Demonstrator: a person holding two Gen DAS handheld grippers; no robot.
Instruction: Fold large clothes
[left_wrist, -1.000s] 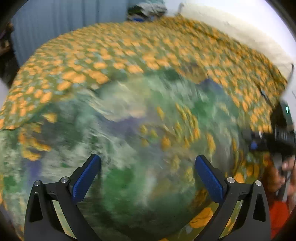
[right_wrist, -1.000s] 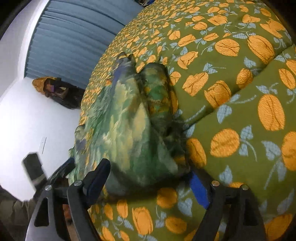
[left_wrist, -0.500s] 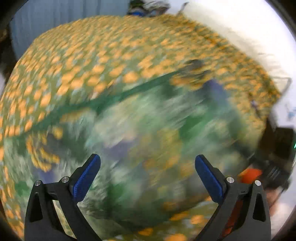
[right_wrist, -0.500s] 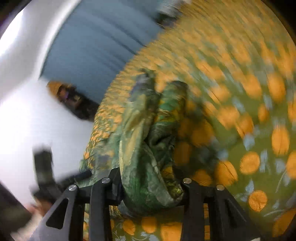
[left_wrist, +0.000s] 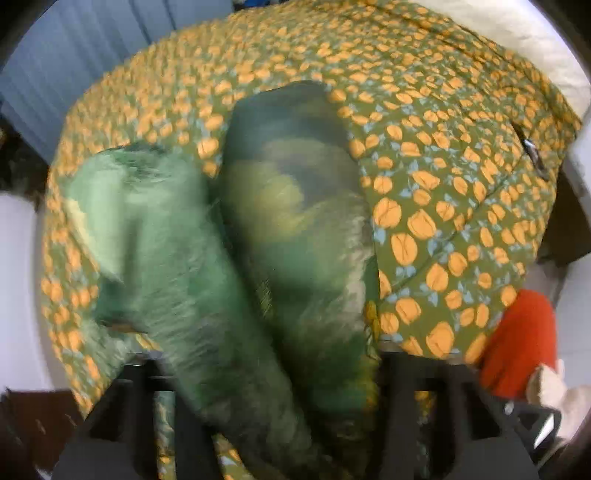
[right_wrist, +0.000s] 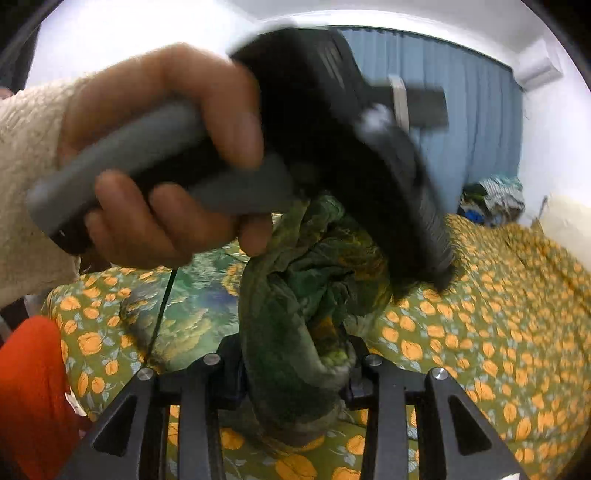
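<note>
A large green patterned garment lies bunched in two thick folds on the bed. In the left wrist view it fills the gap of my left gripper; the jaws are closing and the cloth hides the pads. In the right wrist view my right gripper is shut on a twisted rope of the same garment, lifted off the bed. Just ahead of it a hand in a cream sleeve grips the left gripper's grey handle, and the cloth runs up into that blurred black tool. More of the garment lies flat behind.
An olive bed cover with orange flowers spreads all around, also right of the cloth. Red fabric sits at the bed's near edge. Blue curtains hang behind. A clothes pile and a white pillow lie at the far end.
The left jaws went from wide apart to tight around the bunched cloth as the gripper rose. The right gripper shut on the garment, rolled, swung sideways and lifted it towards the left hand.
</note>
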